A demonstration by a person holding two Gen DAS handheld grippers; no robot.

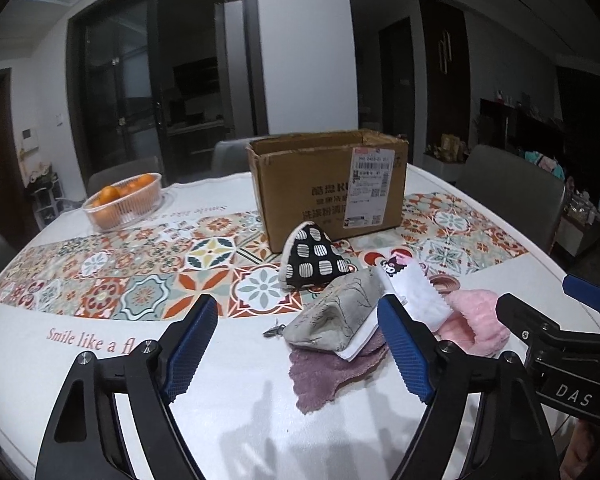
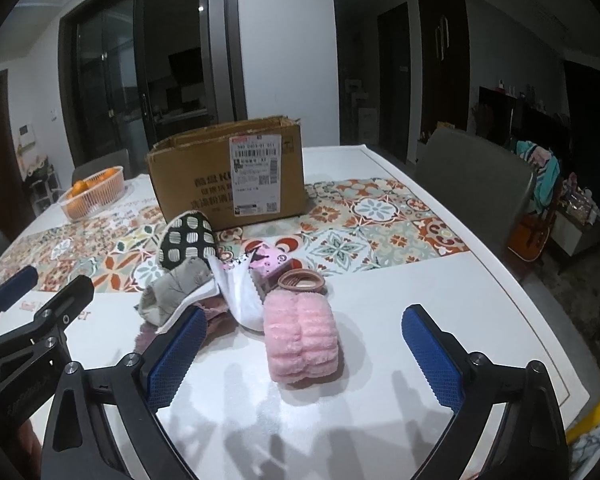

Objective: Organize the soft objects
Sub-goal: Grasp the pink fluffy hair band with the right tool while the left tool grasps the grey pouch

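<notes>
Both claws gape empty: right claw [image 2: 300, 348] frames the pink fluffy roll [image 2: 302, 340] (on the counter [image 2: 420, 280]); left claw [image 1: 296, 346] faces the grey pouch [image 1: 332, 316].

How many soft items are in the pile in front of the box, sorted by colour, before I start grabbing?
Pink fluffy roll: 1
Purple towel: 1
Grey fabric pouch: 1
Black-and-white patterned mitt: 1
White cartoon-print cloth: 1
Total: 5 soft items, none yet in the cardboard box. The brown hair ties are not counted.
</notes>
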